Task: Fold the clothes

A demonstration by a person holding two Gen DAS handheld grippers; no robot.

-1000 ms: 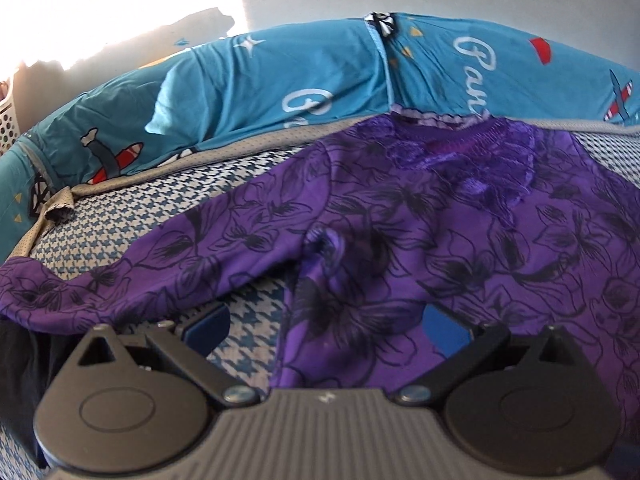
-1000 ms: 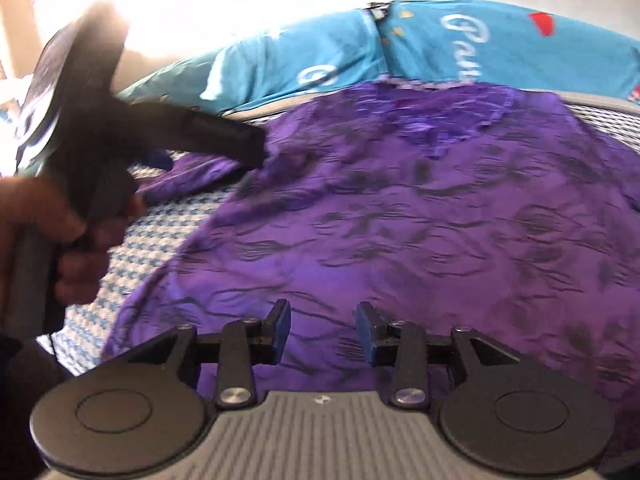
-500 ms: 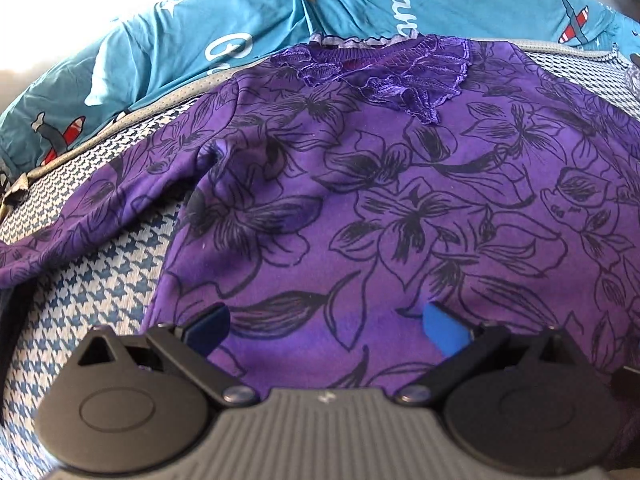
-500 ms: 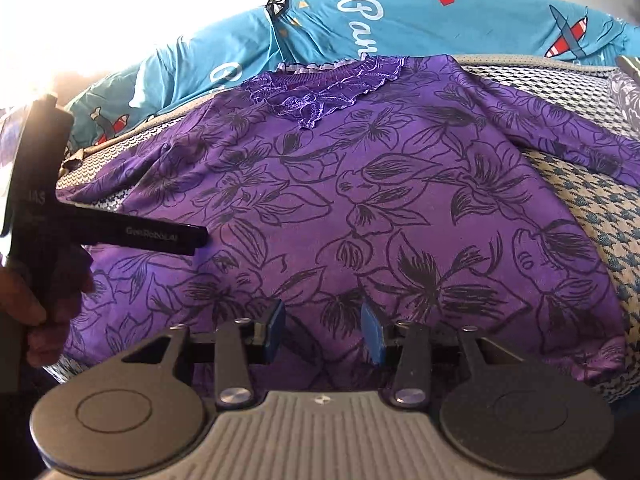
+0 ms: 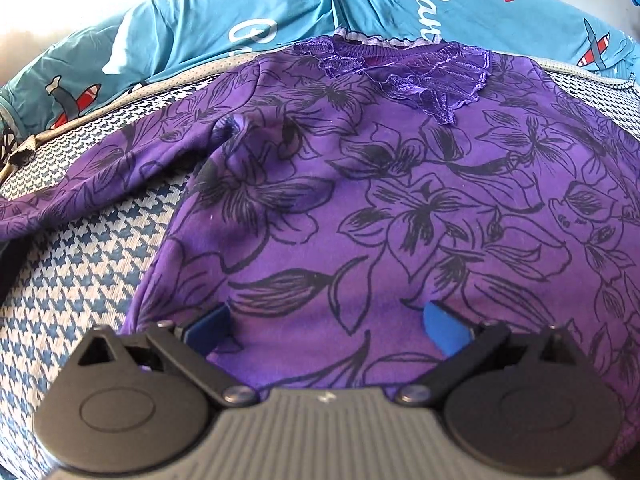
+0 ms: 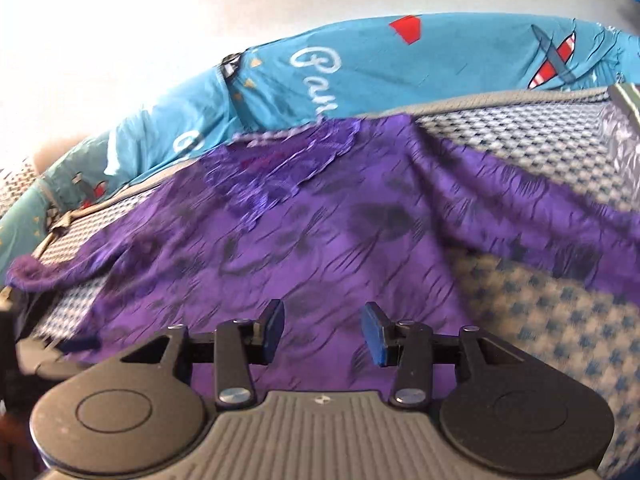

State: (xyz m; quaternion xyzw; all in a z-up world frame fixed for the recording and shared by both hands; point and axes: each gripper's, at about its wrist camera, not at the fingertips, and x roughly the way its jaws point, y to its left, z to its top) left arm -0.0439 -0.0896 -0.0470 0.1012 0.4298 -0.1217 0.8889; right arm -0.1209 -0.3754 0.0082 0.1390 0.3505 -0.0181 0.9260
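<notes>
Across the houndstooth mat [image 5: 92, 276] lies the purple flowered top [image 5: 400, 208], front up, lace neckline [image 5: 412, 76] toward the far edge, both sleeves out to the sides and the body flat, unfolded as I see it. I judge it is spread this way so the sleeves and sides can be turned in cleanly; it could equally be a garment just laid out or one opened again.

My left gripper [image 5: 326, 324] hangs over the near hem with its blue pads set wide, holding nothing. My right gripper [image 6: 322, 334] hovers low over the hem too, nearer the right side seam, pads moderately apart and empty; its view is blurred.

Beyond the top, a teal bedsheet with aeroplanes [image 5: 240, 12] bunches along the mat's far edge. No basket, box or other container is visible in either view.
</notes>
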